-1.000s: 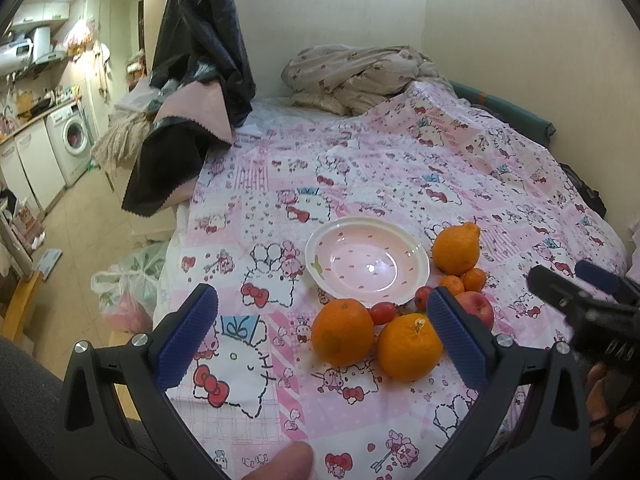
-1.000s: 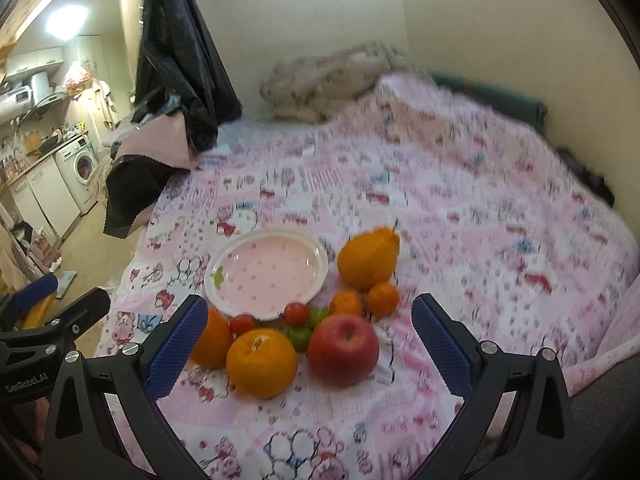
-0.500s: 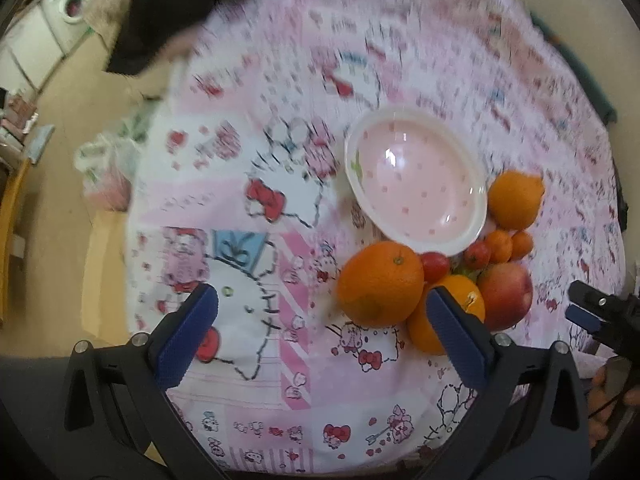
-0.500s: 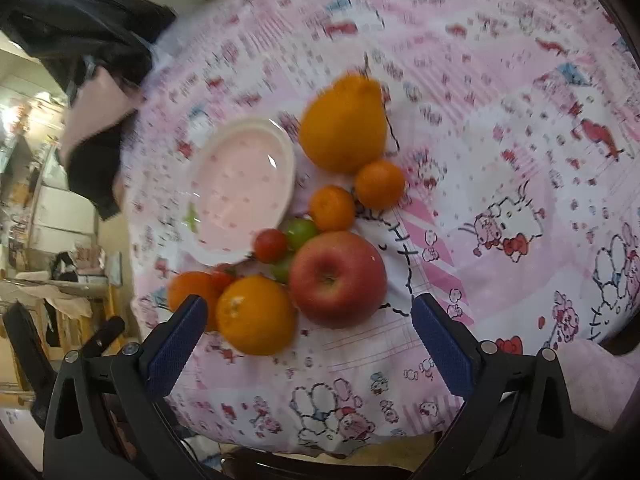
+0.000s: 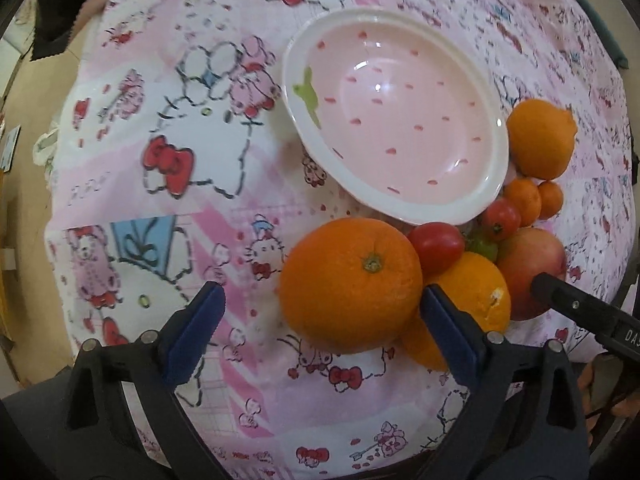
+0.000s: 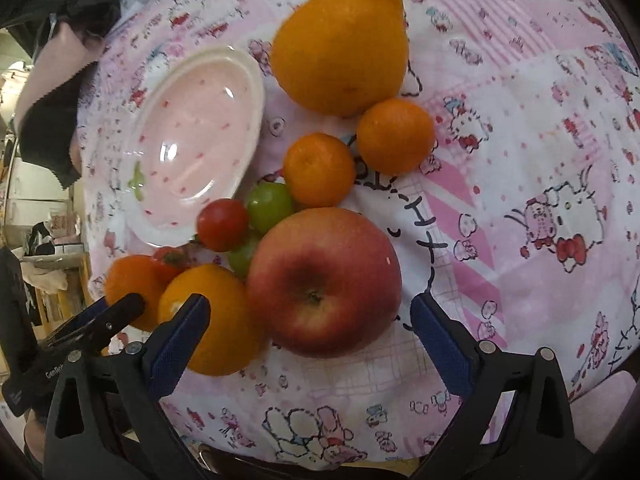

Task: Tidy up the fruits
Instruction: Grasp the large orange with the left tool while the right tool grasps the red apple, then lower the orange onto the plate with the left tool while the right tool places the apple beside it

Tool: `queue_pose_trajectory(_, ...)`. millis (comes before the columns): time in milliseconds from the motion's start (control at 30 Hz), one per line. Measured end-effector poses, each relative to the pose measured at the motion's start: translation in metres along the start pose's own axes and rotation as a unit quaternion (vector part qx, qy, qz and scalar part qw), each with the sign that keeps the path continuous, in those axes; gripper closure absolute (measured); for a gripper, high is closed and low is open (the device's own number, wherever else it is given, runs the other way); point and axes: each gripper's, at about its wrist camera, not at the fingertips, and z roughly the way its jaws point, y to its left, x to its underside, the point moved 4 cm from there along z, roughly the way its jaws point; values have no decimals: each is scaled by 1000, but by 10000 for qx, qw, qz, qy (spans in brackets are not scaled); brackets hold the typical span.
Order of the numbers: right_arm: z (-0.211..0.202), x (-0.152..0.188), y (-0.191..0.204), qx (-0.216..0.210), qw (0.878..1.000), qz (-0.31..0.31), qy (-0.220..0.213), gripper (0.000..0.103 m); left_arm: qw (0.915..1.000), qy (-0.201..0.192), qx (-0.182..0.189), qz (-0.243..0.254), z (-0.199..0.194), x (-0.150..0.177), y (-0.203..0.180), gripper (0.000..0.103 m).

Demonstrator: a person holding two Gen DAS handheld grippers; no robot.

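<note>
A pink strawberry-print bowl (image 5: 392, 108) (image 6: 192, 132) stands empty on the pink patterned bedsheet. Fruits lie beside it. My left gripper (image 5: 320, 320) is open, its jaws either side of a large orange (image 5: 350, 284), not touching it that I can tell. My right gripper (image 6: 310, 328) is open around a red apple (image 6: 324, 280). A second orange (image 6: 212, 320) (image 5: 472, 300) lies between orange and apple. A knobbed orange citrus (image 6: 340, 44), two small tangerines (image 6: 320, 168), cherry tomatoes (image 6: 222, 224) and green grapes (image 6: 270, 206) lie close by.
The bed's near edge curves just below both grippers. A dark garment (image 6: 52, 128) hangs at the bed's far left edge. The floor (image 5: 24, 184) and kitchen clutter (image 6: 44, 240) lie beyond the left edge. Each gripper shows at the side of the other's view.
Both grippers have dropped and tilted down toward the fruit. The left now brackets the large orange, the right brackets the apple. The fruits have not moved.
</note>
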Motion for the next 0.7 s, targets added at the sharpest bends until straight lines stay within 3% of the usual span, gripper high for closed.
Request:
queue_pose_trajectory(167,11,-1,0,114,9999,-61,78,3,9998,-113,-56,122,11,0,-4,7)
queue_pose_trajectory(400,18,-1,-1,406,9988,-238,105,17,9995,-86,137,263,18,0,-12,31)
queue_pose_trajectory(700,11,5,0,385,9980,-496,-66,18,9992,-310,81,222,2,11,-10,33)
